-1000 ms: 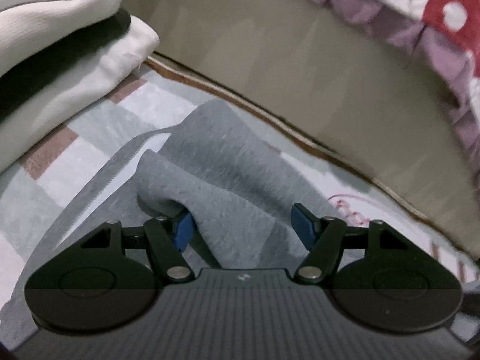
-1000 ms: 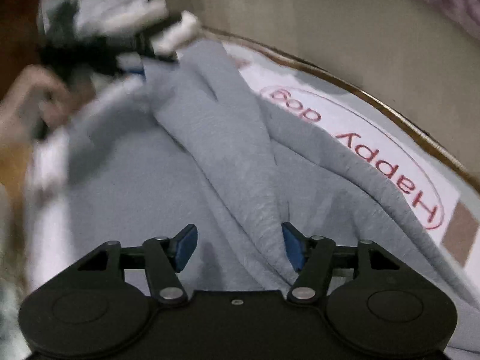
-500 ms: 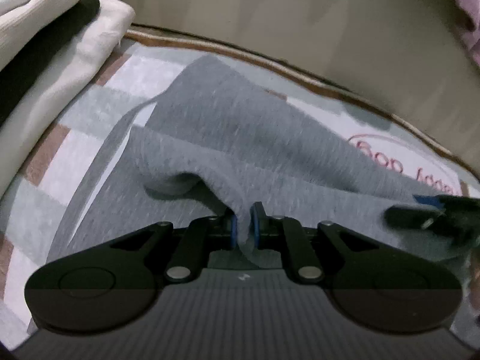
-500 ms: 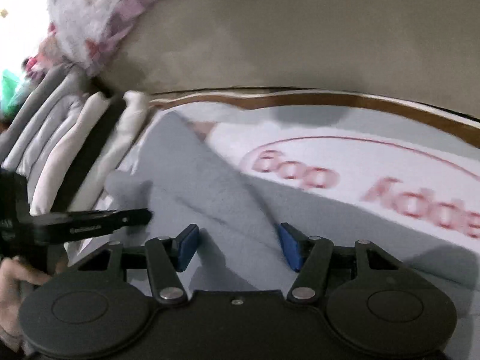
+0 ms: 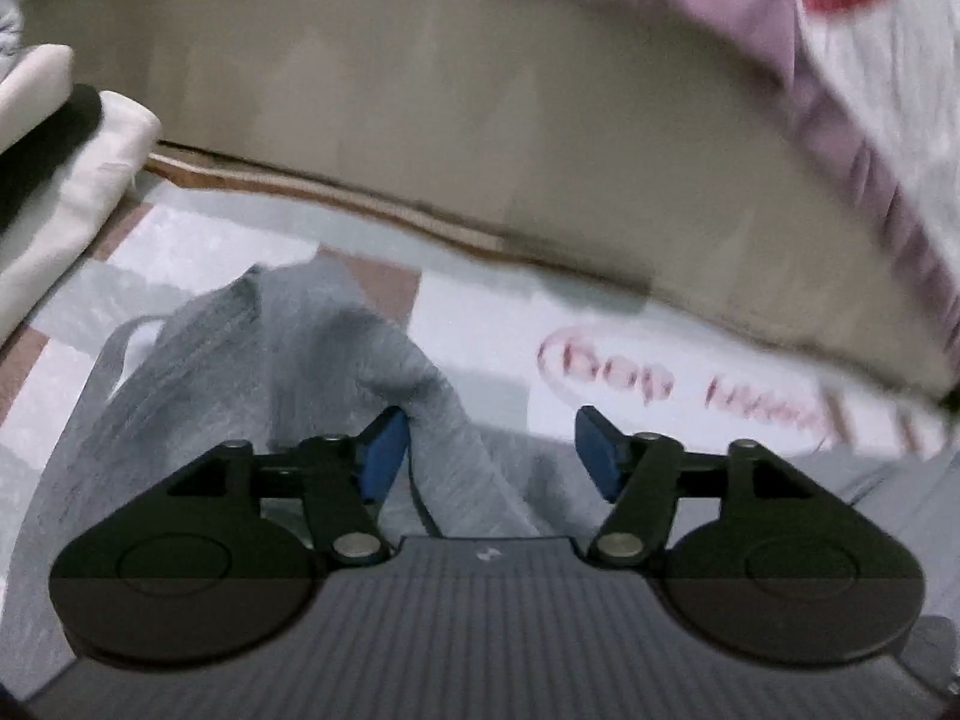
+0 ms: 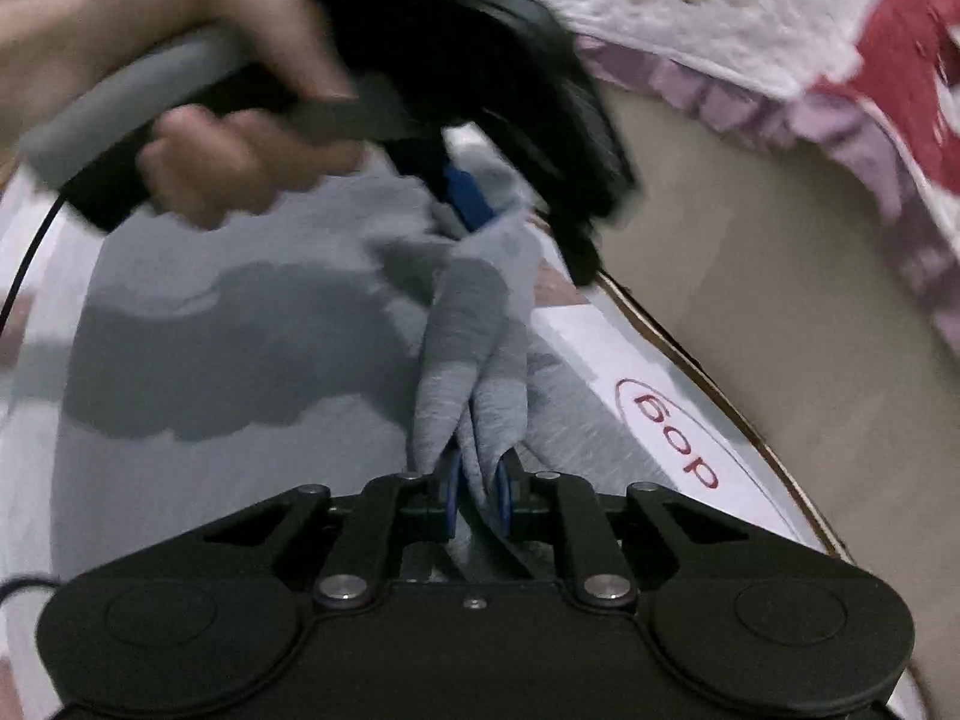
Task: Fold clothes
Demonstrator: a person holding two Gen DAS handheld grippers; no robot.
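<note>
Grey garment (image 6: 240, 324): soft knit, spread over a patterned mat (image 5: 492, 324) printed with pale squares and red lettering in an oval; one ridge of the cloth is gathered up and runs from the right gripper toward the left gripper

Right gripper (image 6: 478, 495): jaws have just been closing; blue pads now clamped on a narrow fold of the grey garment, cloth bunched between them

Left gripper (image 5: 492, 450): jaws have just been opening; blue pads stand apart, a raised hump of the grey garment lies between them, touching the left-hand pad, clear of the other; seen from the right wrist it sits at the far end of the ridge, held by a hand (image 6: 240, 174), much blurred

Folded pile (image 5: 54, 180): white and black items stacked at the mat's left edge

Upholstered beige side (image 5: 480, 138): rises behind the mat; a pink, white and red cover (image 6: 810, 60) hangs over its top
</note>
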